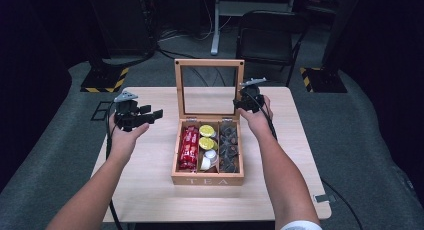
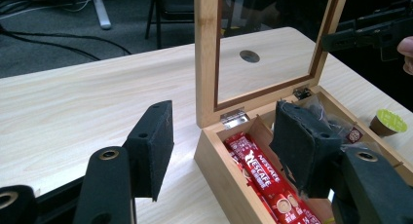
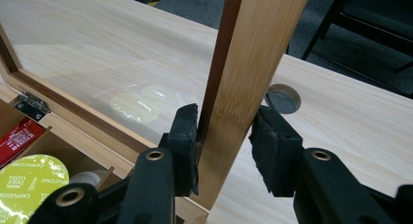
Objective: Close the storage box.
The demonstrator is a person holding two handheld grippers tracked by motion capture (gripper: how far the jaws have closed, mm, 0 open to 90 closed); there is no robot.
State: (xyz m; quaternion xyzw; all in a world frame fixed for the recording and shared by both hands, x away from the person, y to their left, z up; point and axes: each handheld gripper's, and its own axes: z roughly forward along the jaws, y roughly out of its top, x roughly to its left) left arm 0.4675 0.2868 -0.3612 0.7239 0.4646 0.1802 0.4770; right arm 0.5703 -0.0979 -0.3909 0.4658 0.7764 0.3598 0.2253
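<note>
A pale wood-grain surface (image 1: 150,190) stands on grey carpet. Near its middle sits a wooden tea box (image 1: 207,179), lid upright and open, the word TEA on its front wall. A round cable hole (image 2: 249,56) pierces the surface behind the box

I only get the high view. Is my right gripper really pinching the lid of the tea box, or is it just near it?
Observer: Pinching. In the right gripper view, the right gripper has its jaws on both faces of the wooden side rail of the lid.
Operator: Is my left one holding something?
Observer: No. The left gripper view shows the left gripper with its jaws apart and nothing between them, beside the box.
Operator: What are the red things inside?
Observer: They are red packets printed Nescafe, lying in the compartment nearest the left gripper.
</note>
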